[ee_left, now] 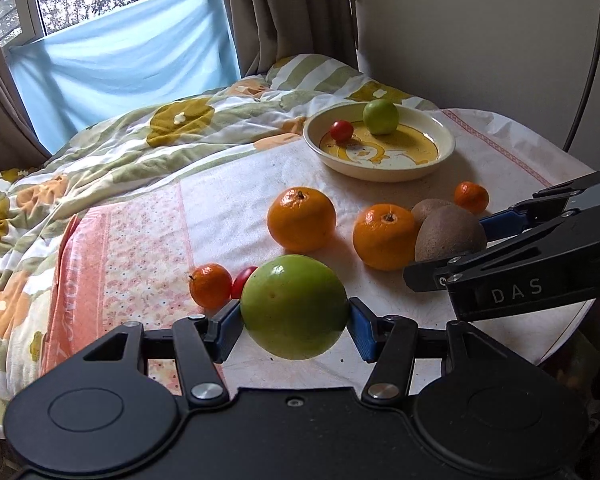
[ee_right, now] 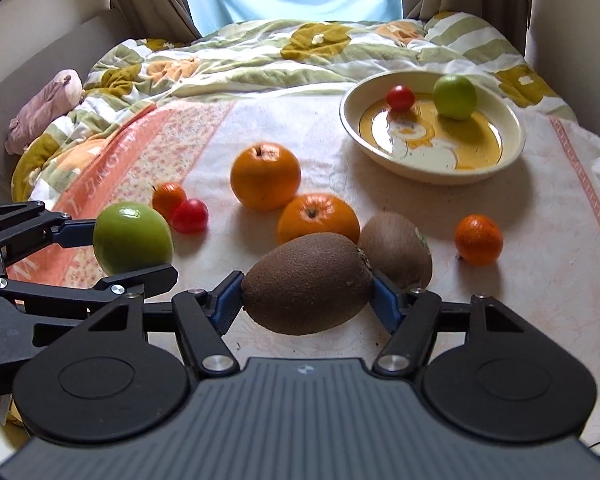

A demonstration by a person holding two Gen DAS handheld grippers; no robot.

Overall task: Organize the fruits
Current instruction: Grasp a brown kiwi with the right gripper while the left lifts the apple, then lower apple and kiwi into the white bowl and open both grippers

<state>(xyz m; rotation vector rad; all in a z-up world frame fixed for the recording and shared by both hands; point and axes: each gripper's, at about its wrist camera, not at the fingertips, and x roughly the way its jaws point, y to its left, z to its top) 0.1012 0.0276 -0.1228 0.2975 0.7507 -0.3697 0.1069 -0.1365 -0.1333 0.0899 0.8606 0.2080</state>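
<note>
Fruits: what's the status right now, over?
Left gripper shut on green apple. Right gripper shut on kiwi. Bowl path unobstructed.

You can read white letters "DAS" on the black body of the right gripper (ee_left: pixel 448 246), woven pale lettering on the pink towel border (ee_left: pixel 66 280) too distorted for you to read, no other legible text.

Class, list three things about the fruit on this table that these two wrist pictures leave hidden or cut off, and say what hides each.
1. Left wrist view: cherry tomato is mostly hidden behind the held green apple.
2. Left wrist view: second kiwi is largely covered by the held kiwi.
3. Right wrist view: the table's near edge is hidden by the right gripper.
</note>
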